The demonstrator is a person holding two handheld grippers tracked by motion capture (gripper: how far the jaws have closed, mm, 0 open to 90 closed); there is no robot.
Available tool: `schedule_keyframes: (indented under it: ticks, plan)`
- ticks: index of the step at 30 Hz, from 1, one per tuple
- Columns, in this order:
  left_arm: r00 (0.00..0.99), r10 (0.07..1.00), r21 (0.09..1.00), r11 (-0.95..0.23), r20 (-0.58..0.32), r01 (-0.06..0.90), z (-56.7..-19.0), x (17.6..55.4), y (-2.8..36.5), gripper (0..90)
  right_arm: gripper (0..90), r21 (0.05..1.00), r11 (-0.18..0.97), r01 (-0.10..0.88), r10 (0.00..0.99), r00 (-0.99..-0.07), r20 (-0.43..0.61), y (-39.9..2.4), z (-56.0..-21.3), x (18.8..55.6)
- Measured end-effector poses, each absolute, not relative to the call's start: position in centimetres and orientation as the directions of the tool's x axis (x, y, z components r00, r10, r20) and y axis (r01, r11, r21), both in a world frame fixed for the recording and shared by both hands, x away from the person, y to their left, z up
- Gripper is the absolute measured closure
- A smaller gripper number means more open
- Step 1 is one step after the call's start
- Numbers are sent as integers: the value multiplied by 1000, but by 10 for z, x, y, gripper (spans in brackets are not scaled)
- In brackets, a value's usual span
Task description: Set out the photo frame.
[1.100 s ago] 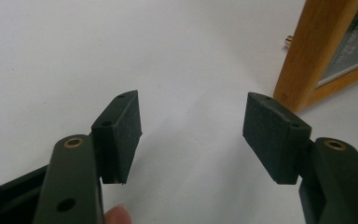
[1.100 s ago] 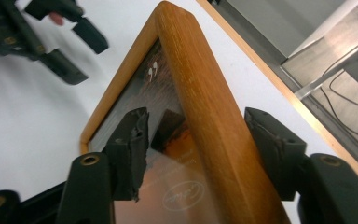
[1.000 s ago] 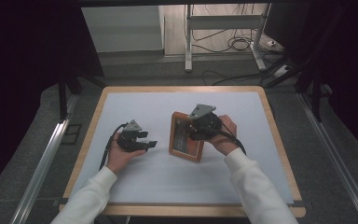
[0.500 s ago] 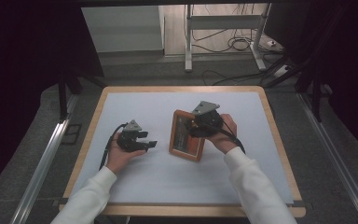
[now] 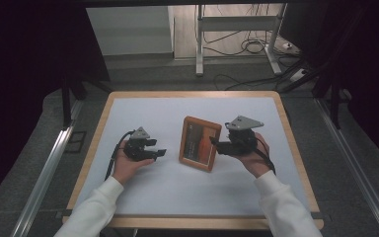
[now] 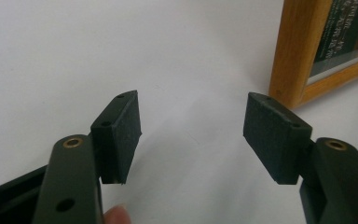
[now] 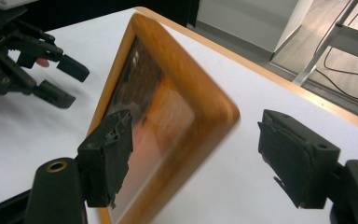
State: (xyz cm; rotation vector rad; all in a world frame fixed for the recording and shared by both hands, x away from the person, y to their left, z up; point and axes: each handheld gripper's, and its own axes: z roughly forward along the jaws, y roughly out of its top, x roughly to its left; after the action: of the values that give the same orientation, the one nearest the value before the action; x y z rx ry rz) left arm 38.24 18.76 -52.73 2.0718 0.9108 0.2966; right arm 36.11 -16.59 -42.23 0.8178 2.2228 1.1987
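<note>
With the right claw spread wide and gripping nothing, its jaws have just been opening, and the picture frame lies flat on the bench right off its tips, so the putting-down looks done and only the retreat remains. The frame's a chunky rectangle of warm glossy wood round a glazed orange print. Beyond it, the left claw hangs wide and empty, matte black pads over smooth white top.

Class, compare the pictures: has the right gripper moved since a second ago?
Yes. The right gripper, jaws just opened, has drawn off the picture frame toward the table's right edge.
</note>
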Motion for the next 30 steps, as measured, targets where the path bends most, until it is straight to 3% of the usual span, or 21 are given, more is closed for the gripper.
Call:
schedule_keyframes:
  ticks: [5,11,14,23,30]
  plan:
    - [709,696,777,-386,-108,498,-527,381,186,360,277,865,405,297,702,-707,-86,-184,-435,345]
    - [712,694,780,-385,-107,493,-525,376,185,360,360,871,381,311,688,-725,-42,-199,-452,327]
    - [712,696,780,-392,-94,487,-525,372,185,360,445,862,393,320,679,-733,-38,-202,-461,321]
    - [713,696,774,-405,-85,486,-528,368,187,360,863,810,505,299,617,-781,-96,-186,-482,313]
    - [719,690,772,-412,-82,484,-528,368,185,360,897,763,585,277,553,-824,-125,-157,-497,311]
